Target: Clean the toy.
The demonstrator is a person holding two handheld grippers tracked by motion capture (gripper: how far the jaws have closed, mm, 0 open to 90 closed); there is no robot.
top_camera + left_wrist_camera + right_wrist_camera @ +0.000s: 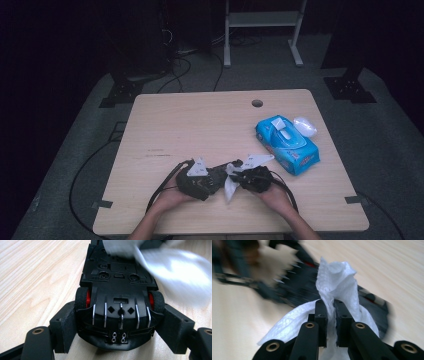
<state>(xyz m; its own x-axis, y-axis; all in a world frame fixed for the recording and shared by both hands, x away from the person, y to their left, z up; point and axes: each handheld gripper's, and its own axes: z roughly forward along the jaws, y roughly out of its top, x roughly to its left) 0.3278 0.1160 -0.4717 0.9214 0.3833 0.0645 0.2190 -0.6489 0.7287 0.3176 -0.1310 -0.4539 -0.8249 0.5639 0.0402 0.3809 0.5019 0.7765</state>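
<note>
A black toy car (120,302) with red wheel hubs lies upside down, its underside facing up. My left gripper (120,327) is shut on the car's tail, one pad on each flank. My right gripper (330,312) is shut on a crumpled white wet wipe (339,282), which presses against the car's underside (297,290). In the high view the two grippers meet near the table's front edge, left gripper (212,180) and right gripper (240,177), with the wipe (231,186) hanging between them.
A blue pack of wet wipes (286,144) lies at the right of the wooden table (200,125), with its white lid (305,126) flipped open. A round cable hole (257,103) sits near the far edge. Cables trail off the front-left edge.
</note>
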